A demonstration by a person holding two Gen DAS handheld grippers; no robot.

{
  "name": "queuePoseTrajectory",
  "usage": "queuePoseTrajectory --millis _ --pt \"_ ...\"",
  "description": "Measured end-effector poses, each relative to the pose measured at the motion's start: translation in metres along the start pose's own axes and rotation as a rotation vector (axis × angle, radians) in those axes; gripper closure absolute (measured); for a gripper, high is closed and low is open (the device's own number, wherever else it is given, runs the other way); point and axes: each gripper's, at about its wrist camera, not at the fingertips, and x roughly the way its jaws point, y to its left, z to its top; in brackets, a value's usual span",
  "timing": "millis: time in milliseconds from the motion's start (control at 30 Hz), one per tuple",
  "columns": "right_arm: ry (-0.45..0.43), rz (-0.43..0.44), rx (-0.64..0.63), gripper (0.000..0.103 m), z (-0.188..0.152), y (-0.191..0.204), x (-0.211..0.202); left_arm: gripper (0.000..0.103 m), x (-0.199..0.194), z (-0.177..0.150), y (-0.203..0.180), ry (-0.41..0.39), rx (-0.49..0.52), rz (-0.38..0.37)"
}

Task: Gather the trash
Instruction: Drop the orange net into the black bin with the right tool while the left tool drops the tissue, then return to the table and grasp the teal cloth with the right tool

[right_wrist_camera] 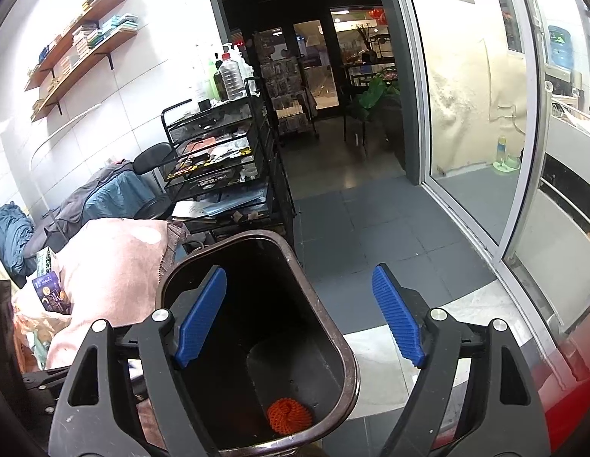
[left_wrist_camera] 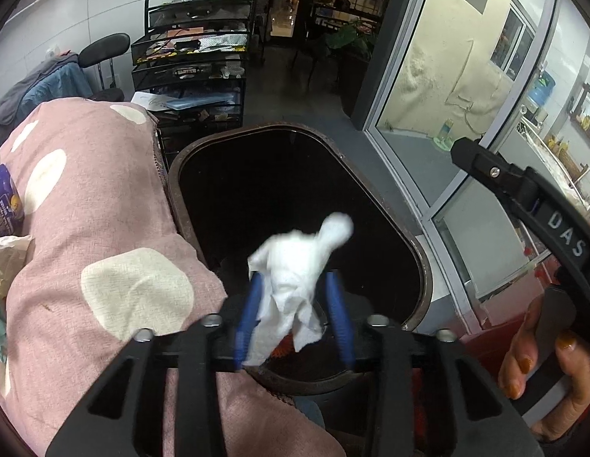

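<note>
The left gripper [left_wrist_camera: 295, 316] is positioned directly above the open trash bin [left_wrist_camera: 180, 175] so a released item falls inside. Its jaws stand parted, and the white tissue [left_wrist_camera: 295, 285] hangs loosely between them, apparently dropping. The right gripper [right_wrist_camera: 300, 316] hovers empty, jaws spread wide, just beside the bin rim. An orange mesh ball [right_wrist_camera: 289, 415] lies at the bin bottom below it.

White tiled wall [right_wrist_camera: 150, 87] with two wooden shelves [right_wrist_camera: 81, 38] of books. Black mesh trolley [right_wrist_camera: 222, 152] carrying bottles [right_wrist_camera: 230, 72]. Grey tiled floor [right_wrist_camera: 371, 228]. Sliding glass door [right_wrist_camera: 474, 106], aluminium frame. Dark doorway [right_wrist_camera: 314, 38] to a lit room beyond. Potted plant [right_wrist_camera: 374, 95] by the doorway.
</note>
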Motion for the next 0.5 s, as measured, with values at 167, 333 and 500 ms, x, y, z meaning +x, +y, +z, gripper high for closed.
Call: queuePoseTrajectory --millis 167,333,500 --pt "-0.013 0.009 0.015 0.02 0.004 -0.005 -0.003 0.021 -0.006 -0.001 -0.004 -0.04 0.024 0.008" --pt "-0.017 0.022 0.013 0.017 0.005 -0.005 -0.006 0.014 -0.015 -0.003 -0.005 -0.073 0.033 0.001" --pt "-0.024 0.043 0.007 0.014 0.005 -0.002 -0.007 0.011 -0.034 -0.009 -0.008 -0.119 0.043 0.022"
